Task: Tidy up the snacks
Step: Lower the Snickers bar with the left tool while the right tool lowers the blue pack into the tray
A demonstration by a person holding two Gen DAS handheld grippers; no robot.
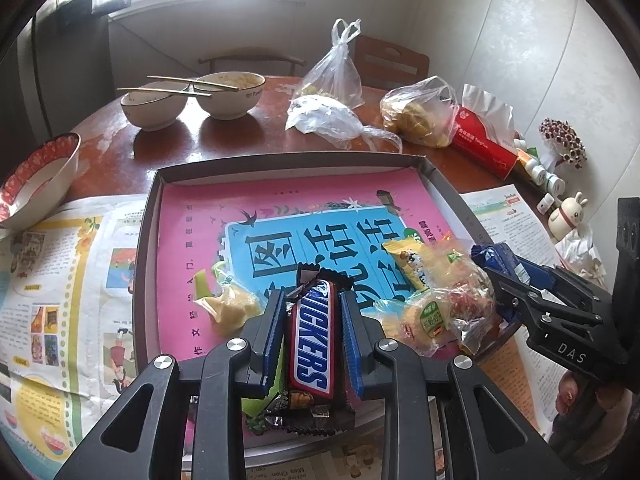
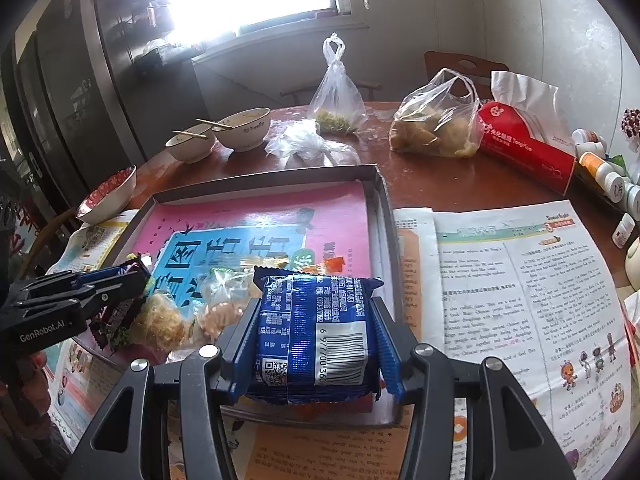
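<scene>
My left gripper (image 1: 310,304) is shut on a Snickers bar (image 1: 314,344), held lengthwise over the near edge of a shallow grey box tray (image 1: 280,160) lined with a pink and blue book cover. My right gripper (image 2: 314,308) is shut on a blue foil snack packet (image 2: 316,336) with a barcode, over the tray's near right corner. Loose snacks lie in the tray: a yellow wrapped sweet (image 1: 232,308) and clear-wrapped yellow and green packets (image 1: 436,300). In the left wrist view the right gripper (image 1: 500,276) comes in from the right with the blue packet (image 1: 492,256). The left gripper (image 2: 136,284) enters the right wrist view from the left.
The tray rests on newspapers (image 2: 520,300) on a round brown table (image 1: 240,136). Behind stand two bowls with chopsticks (image 1: 192,100), a red-rimmed bowl (image 1: 36,180), plastic food bags (image 1: 420,112), a red tissue pack (image 2: 528,148) and small bottles (image 1: 544,176) at the right edge.
</scene>
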